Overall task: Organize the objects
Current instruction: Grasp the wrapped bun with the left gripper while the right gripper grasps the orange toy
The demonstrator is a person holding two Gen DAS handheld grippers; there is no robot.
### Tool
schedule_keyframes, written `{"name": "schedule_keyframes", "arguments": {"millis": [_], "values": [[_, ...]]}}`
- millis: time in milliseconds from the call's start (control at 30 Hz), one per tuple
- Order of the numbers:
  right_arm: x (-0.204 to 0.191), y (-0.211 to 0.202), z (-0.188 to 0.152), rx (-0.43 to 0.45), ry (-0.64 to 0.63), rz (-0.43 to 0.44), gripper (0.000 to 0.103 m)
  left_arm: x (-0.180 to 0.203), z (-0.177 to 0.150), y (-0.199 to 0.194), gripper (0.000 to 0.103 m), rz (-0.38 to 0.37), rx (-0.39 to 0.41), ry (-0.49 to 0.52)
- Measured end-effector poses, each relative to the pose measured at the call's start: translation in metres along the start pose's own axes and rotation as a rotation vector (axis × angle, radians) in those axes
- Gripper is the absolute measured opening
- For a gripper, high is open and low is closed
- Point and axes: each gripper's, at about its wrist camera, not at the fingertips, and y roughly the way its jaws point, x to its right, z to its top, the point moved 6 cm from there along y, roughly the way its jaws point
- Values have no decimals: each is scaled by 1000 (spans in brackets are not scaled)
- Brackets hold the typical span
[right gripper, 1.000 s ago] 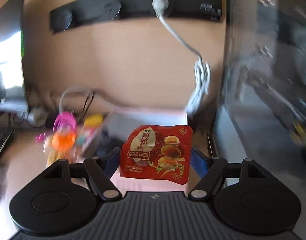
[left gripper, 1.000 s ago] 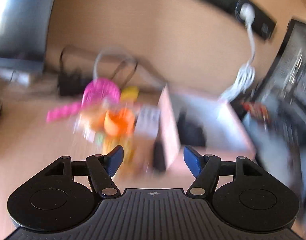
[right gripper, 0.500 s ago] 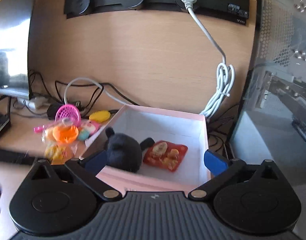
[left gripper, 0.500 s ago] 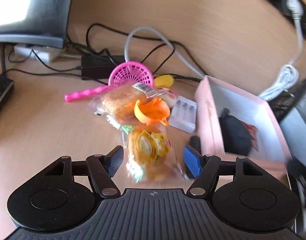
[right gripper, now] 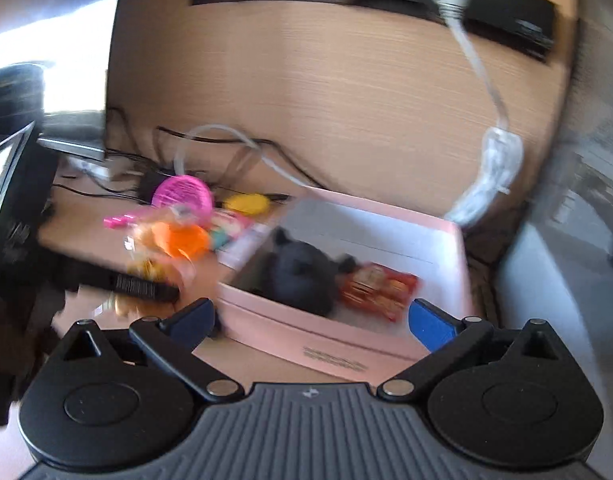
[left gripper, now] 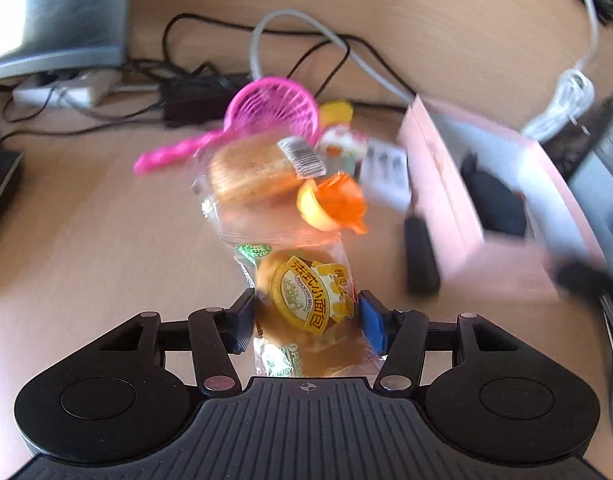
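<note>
The wooden desk (left gripper: pixel 86 240) carries the pink box (right gripper: pixel 346 344) on the right, already holding a black plush toy (right gripper: pixel 302 276) and a red quail-egg packet (right gripper: pixel 380 288). Left of the box lies a loose heap: a pink toy strainer (left gripper: pixel 274 110), a clear-wrapped bun (left gripper: pixel 250 176), an orange cap-like piece (left gripper: pixel 334 204) and, nearest, the French mini bread packet (left gripper: pixel 306 308).

That packet sits directly between the left gripper (left gripper: pixel 306 320) pads, its long axis running away from the camera along the fingers; the jaws look closed in against its sides (whether they truly pinch is hard to say through the blur). The right gripper (right gripper: pixel 312 318) hangs spread wide and empty before the box's near wall, so the left is clearly nearer the bread.
</note>
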Motion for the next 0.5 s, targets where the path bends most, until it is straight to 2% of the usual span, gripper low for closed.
{"name": "schedule_keyframes", "arguments": {"millis": [100,167,233,367,500], "values": [[-33,15,10,-9,-26,47,102,-26,-18,-23,58,-6,-27,-19],[-56,29,14,-34,-35,88,92,-42,-24,-33,58,-11,-28,-31],[-77,45,15,-68,-42,117,86,-58,-28,-40,58,-11,-20,-41],[-112,80,12,-115,-97,113,83,-83,-31,-46,57,-30,-17,-85],[-129,113,9,-170,-97,89,82,-101,-37,-54,57,-37,8,-118]]}}
